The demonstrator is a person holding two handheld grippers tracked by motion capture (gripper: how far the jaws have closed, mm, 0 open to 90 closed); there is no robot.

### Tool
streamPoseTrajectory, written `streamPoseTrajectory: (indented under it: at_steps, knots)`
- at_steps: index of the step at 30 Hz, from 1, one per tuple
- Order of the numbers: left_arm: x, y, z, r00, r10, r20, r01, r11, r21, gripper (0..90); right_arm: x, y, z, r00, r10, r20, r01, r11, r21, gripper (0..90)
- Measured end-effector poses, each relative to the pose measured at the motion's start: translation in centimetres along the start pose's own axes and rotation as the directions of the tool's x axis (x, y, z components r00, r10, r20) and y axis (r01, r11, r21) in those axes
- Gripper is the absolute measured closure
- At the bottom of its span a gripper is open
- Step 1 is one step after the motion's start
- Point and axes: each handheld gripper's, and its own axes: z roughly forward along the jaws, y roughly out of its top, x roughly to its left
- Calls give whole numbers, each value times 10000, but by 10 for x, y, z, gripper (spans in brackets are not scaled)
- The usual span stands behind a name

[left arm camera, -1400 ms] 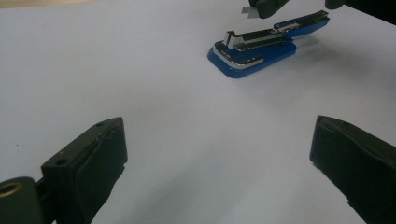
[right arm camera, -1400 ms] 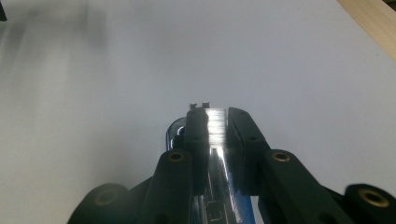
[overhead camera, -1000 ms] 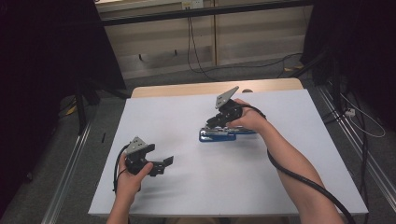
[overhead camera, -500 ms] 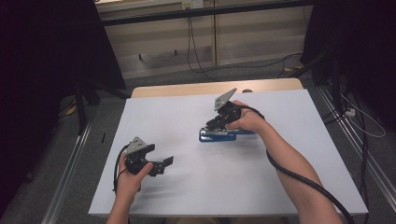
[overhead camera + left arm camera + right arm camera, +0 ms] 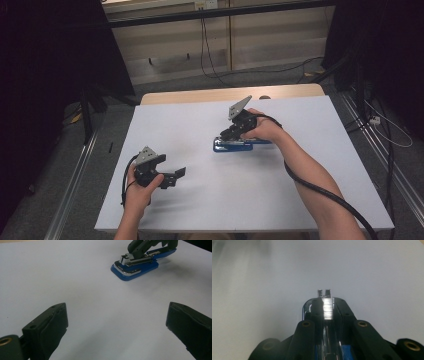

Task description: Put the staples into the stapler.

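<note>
Blue stapler (image 5: 239,145) lies flat near the middle of a white table (image 5: 260,195), toward its far right side, with its metal nose pointing left. The right gripper (image 5: 231,134) leans down over it from the right, its two black jaws pinching the stapler's metal top arm (image 5: 325,307) from either side. The right hand (image 5: 265,129) wraps the gripper's body, forearm stretching back to the near right edge. The left gripper (image 5: 176,174) sits low over the near left part of the table, well apart from the stapler, held level in the left hand (image 5: 142,187), jaws spread wide with nothing between them.
</note>
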Motion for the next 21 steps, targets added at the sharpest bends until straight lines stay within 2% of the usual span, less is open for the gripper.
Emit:
streamPoseTrajectory:
  at_steps: [21]
  knots:
    - [0,0,1,10000,50,-14,-50,10000,86,41,1,-2,-2,10000,-33,31,34,10000,-86,794]
